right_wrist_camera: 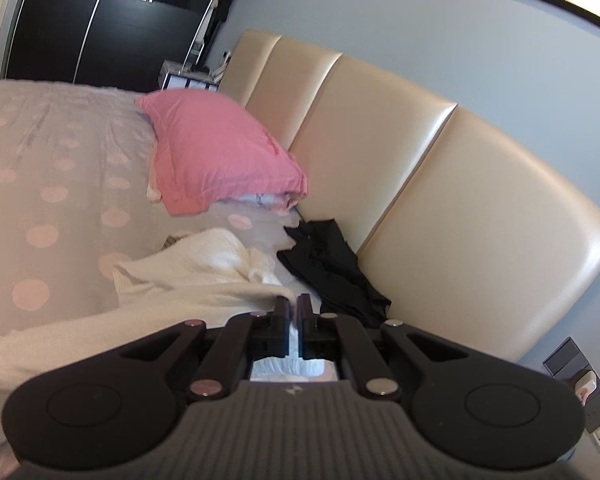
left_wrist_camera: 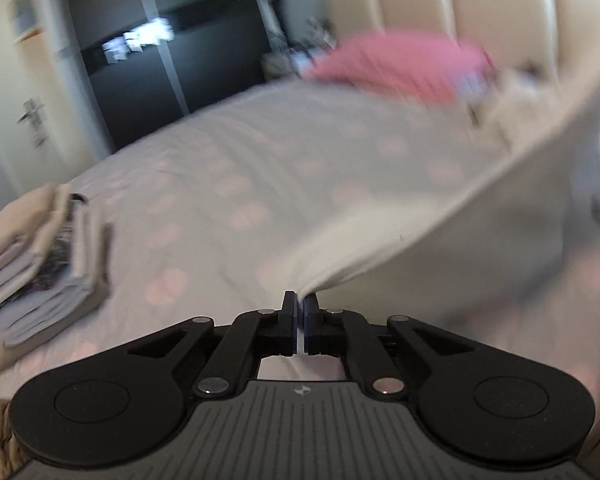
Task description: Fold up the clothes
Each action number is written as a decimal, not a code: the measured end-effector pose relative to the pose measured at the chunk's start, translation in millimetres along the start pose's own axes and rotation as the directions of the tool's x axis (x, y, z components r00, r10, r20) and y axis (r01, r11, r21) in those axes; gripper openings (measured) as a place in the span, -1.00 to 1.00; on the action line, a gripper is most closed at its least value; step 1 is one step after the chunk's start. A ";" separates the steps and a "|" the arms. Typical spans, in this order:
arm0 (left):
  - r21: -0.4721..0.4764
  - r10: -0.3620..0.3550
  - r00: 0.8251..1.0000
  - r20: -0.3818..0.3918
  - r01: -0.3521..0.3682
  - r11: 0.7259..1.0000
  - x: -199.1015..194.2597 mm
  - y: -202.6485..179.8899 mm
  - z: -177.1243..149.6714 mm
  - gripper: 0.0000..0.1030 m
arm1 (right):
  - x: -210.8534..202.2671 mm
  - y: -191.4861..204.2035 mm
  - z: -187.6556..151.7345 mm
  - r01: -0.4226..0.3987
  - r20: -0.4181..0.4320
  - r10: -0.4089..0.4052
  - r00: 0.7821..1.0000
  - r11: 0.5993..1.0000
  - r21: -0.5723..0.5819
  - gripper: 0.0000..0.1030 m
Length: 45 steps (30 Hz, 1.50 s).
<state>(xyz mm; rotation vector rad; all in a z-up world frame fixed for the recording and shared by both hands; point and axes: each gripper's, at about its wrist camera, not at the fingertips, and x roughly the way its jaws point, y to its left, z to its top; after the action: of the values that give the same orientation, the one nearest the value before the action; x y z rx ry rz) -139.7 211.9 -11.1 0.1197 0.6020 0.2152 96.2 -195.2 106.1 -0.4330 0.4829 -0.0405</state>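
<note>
Two grippers, both clamped on one white garment [left_wrist_camera: 440, 208]. Left gripper [left_wrist_camera: 300, 304] held level, fingers pinched on a corner, cloth stretched taut toward 2 o'clock. Right gripper [right_wrist_camera: 293, 307] tilted over the bed [right_wrist_camera: 40, 200], fingers closed on white fabric. Beyond, at 1 o'clock, one black garment [right_wrist_camera: 332, 272]; at 9 o'clock, one folded stack [left_wrist_camera: 40, 256]; farthest, one pink pillow [right_wrist_camera: 216, 156].

White garment [left_wrist_camera: 440, 216] hangs stretched above the bed, pinched at both ends.
</note>
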 end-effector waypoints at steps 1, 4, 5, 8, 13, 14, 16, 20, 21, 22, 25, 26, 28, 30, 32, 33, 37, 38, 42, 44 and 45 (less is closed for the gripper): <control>-0.043 0.004 1.000 0.015 -0.004 0.999 -6.5 9.4 7.0 -0.98 | -8.6 -1.9 1.7 -0.001 0.024 0.000 1.000 1.000 0.003 -0.93; -0.076 0.030 0.993 0.115 -0.022 0.997 -47.4 26.6 34.7 -0.99 | -40.1 -10.7 9.6 0.004 0.114 -0.007 0.993 1.000 0.020 -0.93; -0.084 0.040 0.988 0.149 -0.027 0.996 -61.6 32.0 44.1 -0.99 | -51.8 -14.5 13.0 0.009 0.148 -0.013 0.989 1.000 0.029 -0.93; -0.107 0.058 0.968 0.243 -0.032 0.994 -108.5 46.3 69.7 -0.99 | -93.0 -26.9 23.6 0.022 0.256 -0.036 0.966 0.998 0.058 -0.93; -0.144 0.076 0.942 0.328 -0.030 0.989 -165.1 65.1 97.7 -0.99 | -147.8 -44.3 37.2 0.043 0.395 -0.082 0.915 0.993 0.108 -0.93; -0.152 0.074 0.944 0.323 -0.026 0.988 -166.4 68.7 101.6 -0.99 | -152.2 -44.5 40.4 0.042 0.408 -0.083 0.909 0.993 0.109 -0.93; -0.168 0.069 0.947 0.313 -0.017 0.986 -169.1 75.8 109.5 -0.99 | -152.8 -41.3 47.0 0.033 0.415 -0.073 0.907 0.994 0.104 -0.92; -0.177 0.076 0.979 0.191 -0.042 0.983 -127.7 87.9 108.6 -0.99 | -108.6 -5.0 43.2 -0.026 0.326 0.009 0.945 0.998 0.048 -0.92; -0.181 0.079 0.984 0.158 -0.049 0.982 -114.8 91.9 106.1 -0.99 | -95.5 5.8 41.1 -0.043 0.298 0.030 0.954 0.998 0.035 -0.92; -0.185 0.081 0.989 0.124 -0.057 0.981 -101.9 95.8 103.6 -0.99 | -82.4 16.5 38.9 -0.059 0.270 0.051 0.962 0.998 0.021 -0.92; -0.174 0.115 0.992 0.057 -0.103 0.979 -64.4 103.4 96.0 -0.99 | -43.0 48.6 32.4 -0.111 0.182 0.112 0.977 0.994 -0.015 -0.92; -0.163 0.127 0.991 0.042 -0.118 0.980 -52.6 104.1 94.1 -0.99 | -30.3 61.1 32.3 -0.116 0.165 0.120 0.979 0.993 -0.031 -0.92; -0.167 0.135 0.991 0.002 -0.133 0.977 -27.1 110.9 94.6 -0.99 | -3.8 84.2 37.5 -0.122 0.137 0.128 0.982 0.991 -0.050 -0.92; -0.177 0.140 0.989 -0.045 -0.146 0.973 1.5 119.3 96.4 -0.99 | 24.4 105.7 44.4 -0.136 0.102 0.142 0.985 0.989 -0.056 -0.92; -0.184 0.151 0.984 -0.093 -0.166 0.969 29.6 133.4 91.2 -0.99 | 54.7 125.3 53.1 -0.162 0.058 0.165 0.985 0.986 -0.046 -0.92; -0.190 0.153 0.982 -0.108 -0.172 0.967 43.5 138.0 90.7 -0.99 | 69.7 136.5 57.4 -0.168 0.041 0.170 0.985 0.985 -0.047 -0.92; -0.155 0.178 0.968 -0.175 -0.206 0.966 106.7 150.3 91.8 -0.99 | 121.5 184.5 69.4 -0.142 0.014 0.145 0.989 0.983 -0.115 -0.92; -0.146 0.181 0.965 -0.190 -0.210 0.967 120.8 152.2 91.6 -0.99 | 133.3 196.6 71.5 -0.132 0.012 0.135 0.991 0.982 -0.138 -0.93; -0.123 0.186 0.954 -0.235 -0.219 0.968 174.1 159.7 89.5 -0.99 | 179.2 239.6 77.7 -0.097 -0.004 0.098 0.995 0.975 -0.199 -0.93; -0.126 0.179 0.951 -0.253 -0.216 0.968 199.1 161.8 88.3 -0.99 | 201.0 257.3 79.5 -0.085 -0.020 0.082 0.996 0.974 -0.210 -0.93; -0.133 0.169 0.949 -0.266 -0.209 0.969 210.8 162.4 87.0 -0.99 | 212.5 265.7 80.1 -0.078 -0.026 0.074 0.997 0.974 -0.214 -0.93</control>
<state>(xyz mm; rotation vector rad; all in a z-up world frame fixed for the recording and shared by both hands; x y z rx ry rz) 52.5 414.9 -27.2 -0.0062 0.8262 0.4699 304.5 48.3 -33.5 -0.6265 0.5233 0.0824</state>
